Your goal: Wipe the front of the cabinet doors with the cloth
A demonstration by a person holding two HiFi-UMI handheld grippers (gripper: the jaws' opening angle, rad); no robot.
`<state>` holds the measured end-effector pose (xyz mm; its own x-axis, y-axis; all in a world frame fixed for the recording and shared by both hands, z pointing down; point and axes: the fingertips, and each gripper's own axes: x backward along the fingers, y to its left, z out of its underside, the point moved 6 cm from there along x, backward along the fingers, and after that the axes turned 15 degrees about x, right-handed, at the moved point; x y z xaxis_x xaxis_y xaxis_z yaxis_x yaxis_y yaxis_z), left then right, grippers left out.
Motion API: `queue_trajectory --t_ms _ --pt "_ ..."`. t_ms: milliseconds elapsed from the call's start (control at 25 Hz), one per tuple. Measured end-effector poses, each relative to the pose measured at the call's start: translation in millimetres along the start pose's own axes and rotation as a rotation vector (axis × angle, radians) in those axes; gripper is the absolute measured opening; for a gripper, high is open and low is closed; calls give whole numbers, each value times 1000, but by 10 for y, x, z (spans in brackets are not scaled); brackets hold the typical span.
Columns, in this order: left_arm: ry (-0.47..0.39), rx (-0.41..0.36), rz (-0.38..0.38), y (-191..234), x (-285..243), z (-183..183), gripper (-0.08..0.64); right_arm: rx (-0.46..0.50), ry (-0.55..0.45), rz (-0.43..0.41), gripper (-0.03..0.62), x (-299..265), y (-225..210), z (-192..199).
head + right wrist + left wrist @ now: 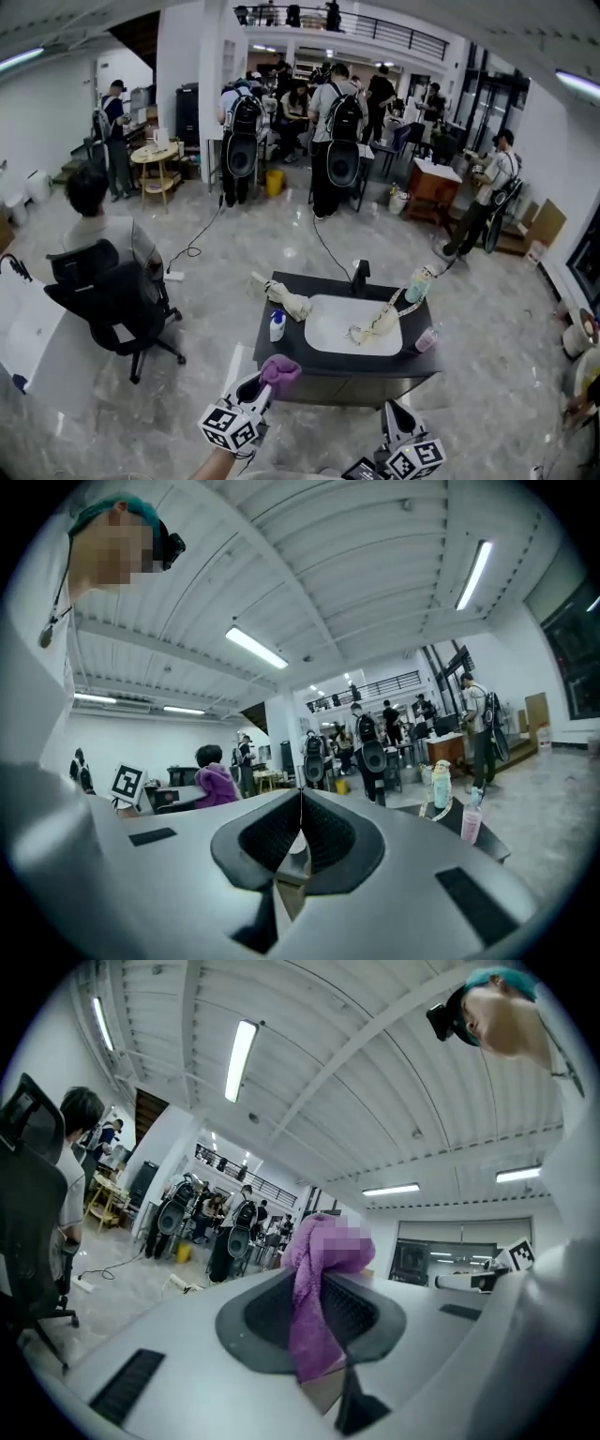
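The left gripper (263, 383) has its fingers (349, 1309) shut on the purple cloth (281, 369). In the left gripper view the cloth is pinched between the pads. A bunched lump bulges past the fingertips, and a strip hangs back down through the gap toward the gripper body.

In the head view the cloth sits at the near left corner of the dark cabinet (361, 386), level with the top edge. Whether it touches the cabinet front cannot be told.

The right gripper (390, 410) is held low by the near right part of the cabinet, well apart from the cloth. Its fingers (323, 829) are pressed together along a thin line with nothing between them.

The cabinet's surface carries a white sink (322, 317) with a black faucet (359, 276) behind it. A small spray bottle (277, 325) and a pale rag (287, 301) lie left of the sink. A teal bottle (419, 284) and a pink cup (427, 339) stand on its right.
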<state>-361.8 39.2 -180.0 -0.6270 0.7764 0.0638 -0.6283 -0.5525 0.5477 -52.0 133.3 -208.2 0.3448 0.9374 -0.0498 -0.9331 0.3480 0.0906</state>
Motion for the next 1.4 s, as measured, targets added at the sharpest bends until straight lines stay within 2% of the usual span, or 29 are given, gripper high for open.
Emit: queue_trajectory --t_ms 80,360,480,600,720,840,1000,1200,1400 --pt "-11 4 0 -73 120 -147 69 -7 -5 20 28 110 27 -194" --pt "-3 -72 54 -158 467 -672 70 34 -14 27 28 331 343 -628" --pt "-25 -94 73 -132 551 -912 71 39 -44 0 28 342 553 -828" --pt "-40 -88 78 -169 665 -1028 71 47 -29 -33 28 422 765 -932" --pt "-34 -49 81 -222 707 -940 71 -16 -27 -19 28 455 821 -859" --pt "22 -5 91 -312 691 -733 71 -87 -51 -22 28 428 885 -753" --pt "80 -21 95 -574 783 -521 71 -56 -53 -15 28 539 929 -717" --pt "50 -25 42 -996 912 -354 71 -27 -84 -36 28 814 710 -745" --pt "61 -17 -3 -1461 927 97 71 -14 -67 -42 28 1331 368 -563"
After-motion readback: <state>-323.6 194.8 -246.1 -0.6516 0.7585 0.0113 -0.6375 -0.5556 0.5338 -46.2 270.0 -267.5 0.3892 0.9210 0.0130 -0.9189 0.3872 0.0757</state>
